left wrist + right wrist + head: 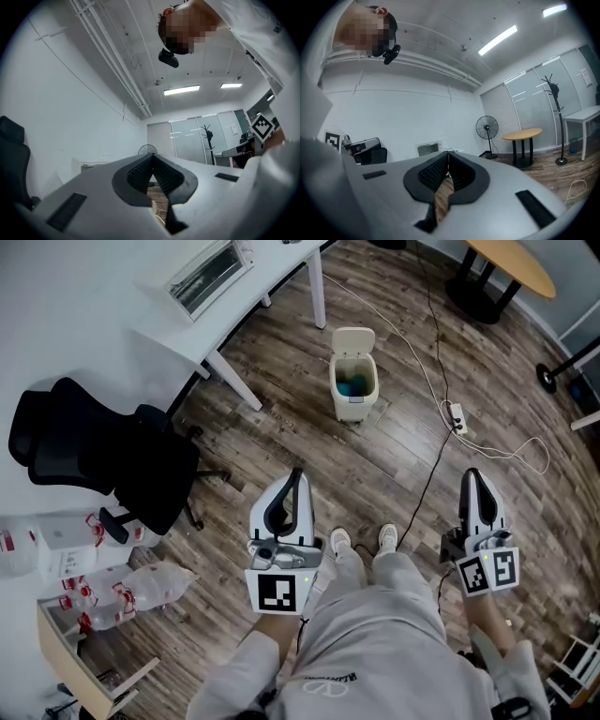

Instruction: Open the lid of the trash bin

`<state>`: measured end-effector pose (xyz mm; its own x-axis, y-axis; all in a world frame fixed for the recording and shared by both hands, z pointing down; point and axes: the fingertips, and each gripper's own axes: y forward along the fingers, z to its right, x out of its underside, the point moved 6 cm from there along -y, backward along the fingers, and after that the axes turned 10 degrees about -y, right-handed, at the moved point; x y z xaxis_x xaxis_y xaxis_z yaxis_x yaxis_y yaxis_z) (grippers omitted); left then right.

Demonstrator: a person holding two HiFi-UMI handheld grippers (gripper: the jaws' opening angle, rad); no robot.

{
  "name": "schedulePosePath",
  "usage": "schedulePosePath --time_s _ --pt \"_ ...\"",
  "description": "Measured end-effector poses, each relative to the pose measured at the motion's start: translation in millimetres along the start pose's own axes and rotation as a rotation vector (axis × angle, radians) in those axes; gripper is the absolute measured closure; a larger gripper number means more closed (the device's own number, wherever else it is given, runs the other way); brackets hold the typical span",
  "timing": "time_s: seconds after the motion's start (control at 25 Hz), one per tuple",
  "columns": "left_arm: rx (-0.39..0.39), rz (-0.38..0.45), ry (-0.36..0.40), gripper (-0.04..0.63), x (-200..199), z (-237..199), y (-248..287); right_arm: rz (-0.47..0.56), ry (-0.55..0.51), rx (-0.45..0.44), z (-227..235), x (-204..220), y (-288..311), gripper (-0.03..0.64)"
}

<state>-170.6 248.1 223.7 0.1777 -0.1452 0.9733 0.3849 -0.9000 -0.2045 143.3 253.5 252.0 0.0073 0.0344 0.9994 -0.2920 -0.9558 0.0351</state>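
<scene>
**Q:** Head view, upper middle: what lies inside the cream plastic trash bin (353,390)?

**A:** A blue-green mass, too small to identify.

**Q:** Which objects are cropped in that view?

**A:** The round wooden table (514,261), upper right, is cut by the top edge. The white desk (141,296), upper left, is cut by the top and left edges. The light wooden shelf unit (70,667), lower left, is cut by the bottom edge.

**Q:** And in the gripper views?

**A:** The grey body of the left gripper (152,158) covers the lower half of its frame. A pale sliver (153,208) below the jaw gap cannot be identified. The right gripper (448,154) hides the wood-grain floor (440,197) except for a narrow strip.
</scene>
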Motion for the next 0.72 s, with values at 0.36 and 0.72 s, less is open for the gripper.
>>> schedulePosePath --time_s 0.36,0.72 --pt "-0.1 -0.057 0.078 0.597 11.0 2.0 -29.0 -0.049 -0.018 0.084 70.6 9.3 -39.1 0.6" --pt "-0.169 -0.074 0.12 0.597 8.3 20.4 -36.0 0.018 -0.042 0.128 114.8 -9.2 -65.3 0.6"
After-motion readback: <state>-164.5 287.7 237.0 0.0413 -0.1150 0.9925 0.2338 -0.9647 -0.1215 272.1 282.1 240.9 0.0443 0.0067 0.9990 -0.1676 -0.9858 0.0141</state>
